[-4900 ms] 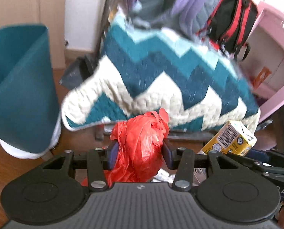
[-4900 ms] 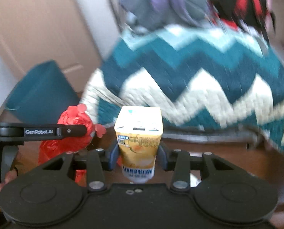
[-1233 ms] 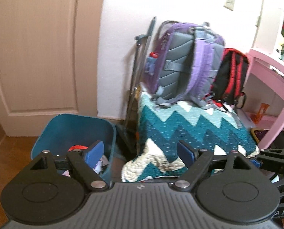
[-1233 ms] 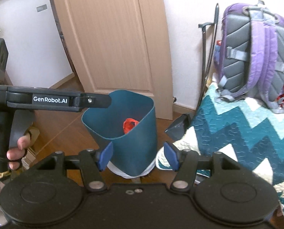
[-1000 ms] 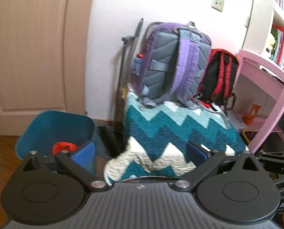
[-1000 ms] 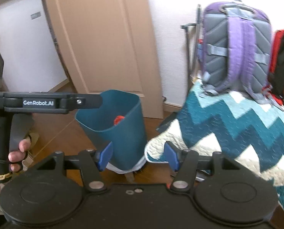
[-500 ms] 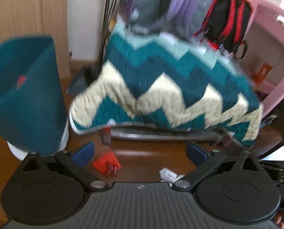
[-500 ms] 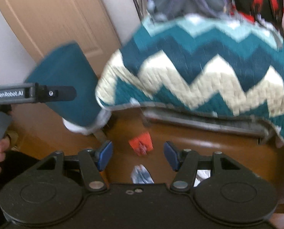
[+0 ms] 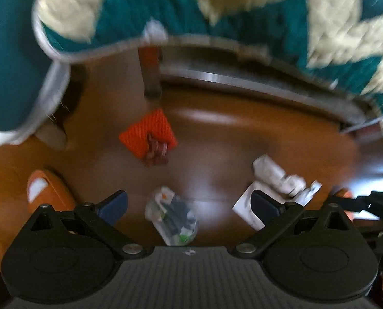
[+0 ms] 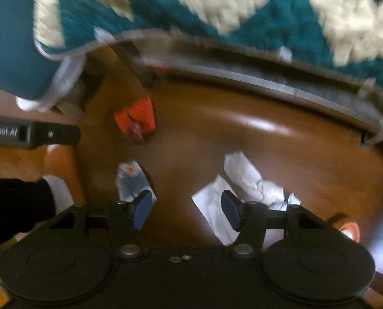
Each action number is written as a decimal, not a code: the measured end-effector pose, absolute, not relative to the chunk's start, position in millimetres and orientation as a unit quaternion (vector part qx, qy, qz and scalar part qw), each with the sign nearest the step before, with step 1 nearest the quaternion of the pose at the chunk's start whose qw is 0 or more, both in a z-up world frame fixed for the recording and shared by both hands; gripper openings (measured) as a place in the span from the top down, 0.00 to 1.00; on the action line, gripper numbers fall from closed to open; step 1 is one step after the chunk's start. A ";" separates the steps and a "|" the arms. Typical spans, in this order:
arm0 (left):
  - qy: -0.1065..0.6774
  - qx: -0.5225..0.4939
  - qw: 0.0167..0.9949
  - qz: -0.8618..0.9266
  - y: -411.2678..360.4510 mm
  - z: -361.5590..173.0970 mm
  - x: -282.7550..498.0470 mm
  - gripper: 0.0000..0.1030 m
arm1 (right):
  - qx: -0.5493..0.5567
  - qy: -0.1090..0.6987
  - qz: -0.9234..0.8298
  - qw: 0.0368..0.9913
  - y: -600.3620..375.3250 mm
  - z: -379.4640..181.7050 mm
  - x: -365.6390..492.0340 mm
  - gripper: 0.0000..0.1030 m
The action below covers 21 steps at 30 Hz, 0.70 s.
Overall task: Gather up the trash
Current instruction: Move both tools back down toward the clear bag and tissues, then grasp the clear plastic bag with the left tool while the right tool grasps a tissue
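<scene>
left gripper (image 9: 189, 203): jaws spread wide, nothing pinched; pointing down at the brown wooden floor (image 9: 217, 139)
right gripper (image 10: 183, 209): jaws spread, nothing between the pads; also aimed at the floor
crumpled clear plastic wrapper with green and orange print (image 9: 172, 217): on the floor, in line with the left gripper's gap in the left wrist view; not touched
same wrapper, right view (image 10: 132, 177): just left of the right gripper's left pad
orange ribbed mesh piece with a dark red scrap (image 9: 149, 135): on the floor beyond the wrapper, near the frame leg
crumpled white paper wad and flat white sheet (image 10: 243, 180): on the floor, behind the right gripper's right pad in the right wrist view
teal plastic trash bin with white liner edge (image 9: 8, 64): upper left, standing on the floor, well apart from the litter
teal and cream zigzag quilt (image 9: 243, 7): hangs over a metal frame across the top
orange slipper (image 9: 47, 195): lower left on the floor
image quality: both views motion-blurred
</scene>
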<state>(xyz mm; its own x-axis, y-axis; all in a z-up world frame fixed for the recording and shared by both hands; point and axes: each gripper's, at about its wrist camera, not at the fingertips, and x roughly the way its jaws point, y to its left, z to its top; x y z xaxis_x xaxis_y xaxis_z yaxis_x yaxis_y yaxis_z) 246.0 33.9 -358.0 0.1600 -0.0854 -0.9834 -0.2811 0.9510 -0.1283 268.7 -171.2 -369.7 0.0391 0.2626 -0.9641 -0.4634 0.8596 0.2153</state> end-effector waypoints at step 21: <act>0.760 -0.113 0.637 0.054 18.0 -550.9 251.9 0.11 | -0.160 0.689 0.272 0.653 -151.0 -521.0 297.9 0.44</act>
<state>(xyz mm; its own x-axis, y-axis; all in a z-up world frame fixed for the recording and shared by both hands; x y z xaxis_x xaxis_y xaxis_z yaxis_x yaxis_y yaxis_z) 251.9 18.0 -550.9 -0.1618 -0.1033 -0.9814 -0.2413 0.9685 -0.0622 297.9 -151.0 -521.0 -0.0966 0.1342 -0.9862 -0.5755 0.8009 0.1653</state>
